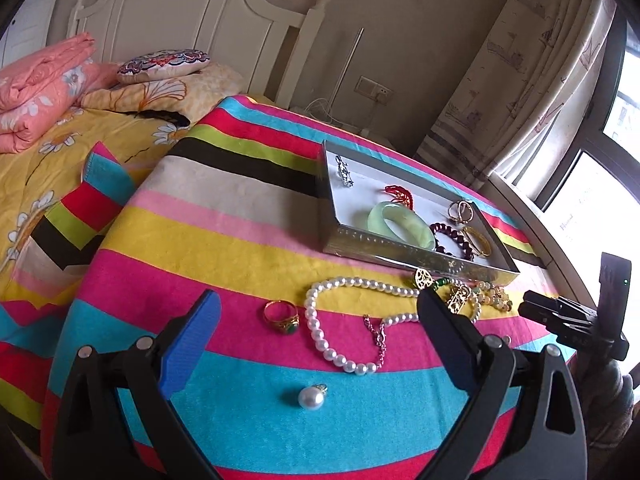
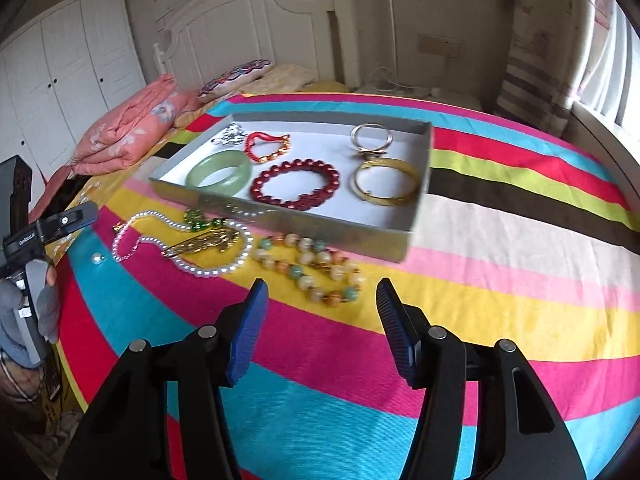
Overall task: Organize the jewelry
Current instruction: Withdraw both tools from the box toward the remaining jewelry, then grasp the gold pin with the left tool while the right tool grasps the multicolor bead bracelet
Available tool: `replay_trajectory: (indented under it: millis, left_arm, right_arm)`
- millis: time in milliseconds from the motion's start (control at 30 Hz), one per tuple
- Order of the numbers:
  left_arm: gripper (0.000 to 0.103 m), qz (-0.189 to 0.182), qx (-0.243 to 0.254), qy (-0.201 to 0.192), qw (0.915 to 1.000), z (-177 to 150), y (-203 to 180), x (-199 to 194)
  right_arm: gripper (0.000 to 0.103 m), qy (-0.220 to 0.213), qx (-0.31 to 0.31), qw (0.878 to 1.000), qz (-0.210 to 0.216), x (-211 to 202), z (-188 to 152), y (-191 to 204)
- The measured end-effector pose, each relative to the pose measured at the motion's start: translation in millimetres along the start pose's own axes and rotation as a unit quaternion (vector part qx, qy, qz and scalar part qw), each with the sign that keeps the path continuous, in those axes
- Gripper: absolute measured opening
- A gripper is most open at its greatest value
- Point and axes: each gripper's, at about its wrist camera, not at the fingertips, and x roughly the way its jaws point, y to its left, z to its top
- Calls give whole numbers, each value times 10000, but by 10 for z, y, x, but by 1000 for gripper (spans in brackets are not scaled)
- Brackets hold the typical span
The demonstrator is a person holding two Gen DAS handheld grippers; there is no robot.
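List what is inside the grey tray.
In the tray: jade bangle, dark red bead bracelet, red bracelet, gold bangle, rings, silver piece. The near wall hides little.

White lettering marks the black clamp (image 2: 38,234) at left, too small to read.

Tray (image 2: 416,196), grey, shallow, on the striped cloth (image 2: 500,240): we count inside it a jade bangle (image 2: 219,173), a dark red bead bracelet (image 2: 297,185), a coral bracelet (image 2: 267,146), a gold bangle (image 2: 386,181) and gold rings (image 2: 371,136). Outside, near its front wall: pearl necklace (image 2: 208,270), pastel bead bracelet (image 2: 316,270). Our right gripper (image 2: 320,316) hovers above the cloth, jaws apart, holding nothing.
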Motion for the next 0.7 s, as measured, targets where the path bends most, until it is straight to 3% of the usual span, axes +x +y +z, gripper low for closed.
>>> replay_trajectory:
  millis: [267,367,400,433,567,633,700]
  left_arm:
    - [97,-79,62,13,9999,-2,-21,22]
    - [97,-83,37,-81,9999,-14,-12,-7]
    - [97,-105,38,-89,9999,-14,-11,-9]
    - [97,-110,35,-85,9999,-12,-8,-10]
    - [97,-129,4,-97,9999,-13,-1,-11]
    - [97,-124,-19,-40,9999,-5,2,11]
    - [97,-109,-24,22,9999,-4,13,28]
  right_arm:
    - [56,487,-462,9977,-49,317,131,92]
    - [58,456,-631,9969,-96,370,127,160]
    - [50,441,-641,9969,-118,366,120,163]
    - [27,387,-611,9972,-168,339,116,143]
    - [23,280,-432,9983,-287,215,42,23]
    - [10,178,-270,9992,-234,90,1,-92]
    - [8,108,-118,9994,-308,-20,-8,-204]
